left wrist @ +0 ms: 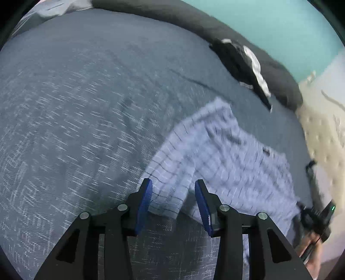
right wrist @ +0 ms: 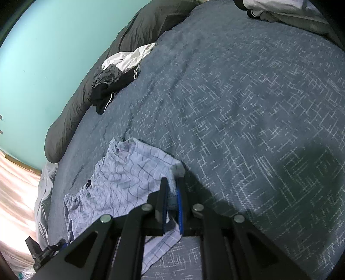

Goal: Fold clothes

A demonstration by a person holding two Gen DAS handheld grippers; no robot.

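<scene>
Seen on a bed (right wrist: 248,103) covered in blue-grey fabric with a pale crosshatch weave: a light checked garment (right wrist: 127,172), pale lilac with thin dark lines, lying crumpled near the bed's edge. In the right wrist view, spread toward the lower left, rumpled along its upper end, one narrow strip trailing down under the tool.

Right gripper (right wrist: 171,193): pressed together, pinching a fold of the checked garment, with cloth bunched between the blue pads and standing up slightly at the pinch. Pointed down at the bed.

Left gripper (left wrist: 173,193): spread apart, blue pads clear of the cloth, nothing pinched. Angled down over the bed, with a corner of the checked garment (left wrist: 215,150) lying just beyond and between the fingertips. View smeared by motion blur, weave streaked.

Further back along the bed's far side: a long dark grey duvet roll (right wrist: 103,64) against a teal wall (right wrist: 43,53). Resting against that roll, a small heap of other clothes (right wrist: 116,73), black, grey and white pieces tangled together, well apart from the checked garment. More pale cloth (right wrist: 280,8) at the top right corner of the bed.

Beside the bed, pale floor (right wrist: 15,193) visible below the wall.
</scene>
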